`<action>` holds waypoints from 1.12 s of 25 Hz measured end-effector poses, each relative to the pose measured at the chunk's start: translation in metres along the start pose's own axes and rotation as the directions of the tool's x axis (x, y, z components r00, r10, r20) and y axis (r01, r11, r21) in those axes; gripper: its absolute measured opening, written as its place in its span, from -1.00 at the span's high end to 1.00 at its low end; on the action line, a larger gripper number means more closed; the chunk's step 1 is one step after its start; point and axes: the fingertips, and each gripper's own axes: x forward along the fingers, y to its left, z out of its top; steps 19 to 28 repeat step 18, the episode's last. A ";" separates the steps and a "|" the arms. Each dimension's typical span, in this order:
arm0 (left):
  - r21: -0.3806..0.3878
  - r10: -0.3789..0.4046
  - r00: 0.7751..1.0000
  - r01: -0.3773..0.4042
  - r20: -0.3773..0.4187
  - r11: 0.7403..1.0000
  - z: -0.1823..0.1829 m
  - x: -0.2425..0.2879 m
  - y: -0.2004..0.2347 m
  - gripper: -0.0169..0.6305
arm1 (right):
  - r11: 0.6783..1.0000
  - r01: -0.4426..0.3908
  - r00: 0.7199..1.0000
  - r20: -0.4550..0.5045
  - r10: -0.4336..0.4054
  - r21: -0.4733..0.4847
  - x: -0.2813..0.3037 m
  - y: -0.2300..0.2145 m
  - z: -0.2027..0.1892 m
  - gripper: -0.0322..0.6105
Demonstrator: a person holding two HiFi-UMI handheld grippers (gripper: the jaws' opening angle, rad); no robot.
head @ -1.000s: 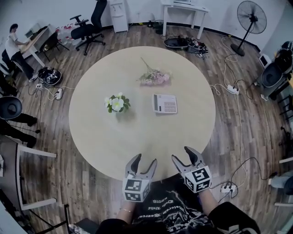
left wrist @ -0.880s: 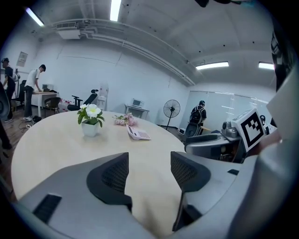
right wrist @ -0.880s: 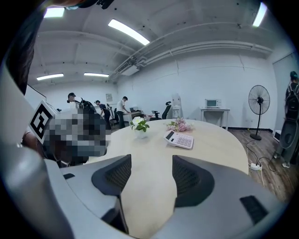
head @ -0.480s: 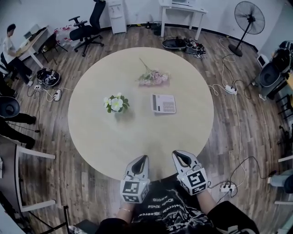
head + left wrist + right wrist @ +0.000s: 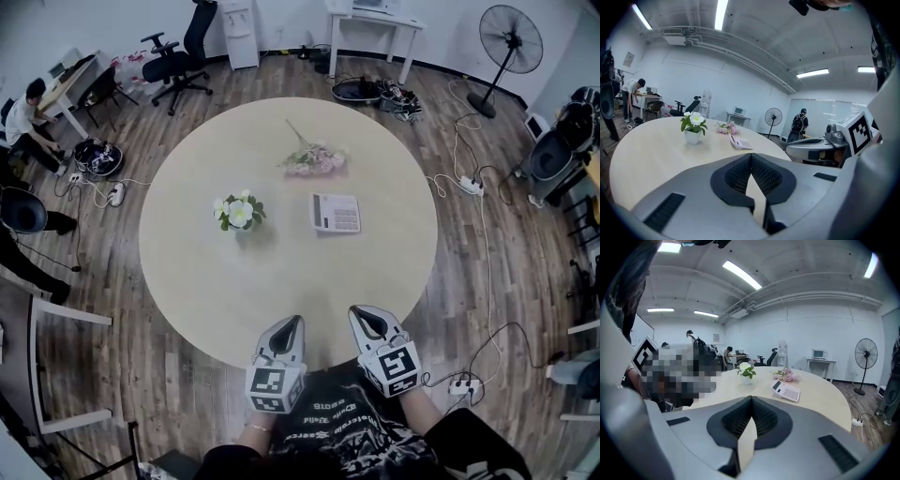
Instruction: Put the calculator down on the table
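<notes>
One calculator (image 5: 337, 213) lies on the bench (image 5: 216, 281), one flowerpot (image 5: 238, 213) left of it, one bouquet (image 5: 314, 159) beyond. Left gripper (image 5: 292, 323) and right gripper (image 5: 361, 314): both closed, empty.

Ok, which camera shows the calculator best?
The head view: the calculator lies whole and unblocked, seen from above on the table. The right gripper view shows it slanted, keys visible; the left gripper view, small and nearly edge-on.
</notes>
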 end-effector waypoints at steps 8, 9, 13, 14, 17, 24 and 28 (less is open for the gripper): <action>-0.008 0.010 1.000 -0.010 0.001 1.000 0.000 -0.002 0.006 0.89 | 1.000 -0.002 1.000 -0.016 0.002 -0.026 0.001 0.003 0.001 0.88; -0.010 0.011 1.000 -0.011 0.001 1.000 -0.001 -0.003 0.006 0.89 | 1.000 -0.004 1.000 -0.019 0.003 -0.029 0.000 0.004 0.000 0.88; -0.002 0.010 1.000 -0.010 0.004 1.000 -0.003 -0.006 0.006 0.89 | 0.999 0.003 1.000 -0.027 -0.004 -0.044 0.000 0.005 -0.001 0.88; 0.004 0.008 1.000 -0.008 0.005 1.000 -0.002 -0.007 0.007 0.89 | 0.999 0.005 1.000 -0.029 -0.007 -0.045 0.000 0.006 -0.002 0.88; 0.015 0.007 1.000 -0.008 0.001 1.000 0.001 -0.008 0.012 0.89 | 0.999 0.007 0.999 -0.041 -0.009 -0.038 0.003 0.010 -0.004 0.89; 0.018 0.009 1.000 -0.008 -0.001 1.000 0.002 -0.009 0.014 0.89 | 0.999 0.007 0.999 -0.045 -0.009 -0.034 0.003 0.012 -0.005 0.88; 0.018 0.009 1.000 -0.008 -0.001 1.000 0.002 -0.009 0.014 0.89 | 0.999 0.007 0.999 -0.045 -0.009 -0.034 0.003 0.012 -0.005 0.88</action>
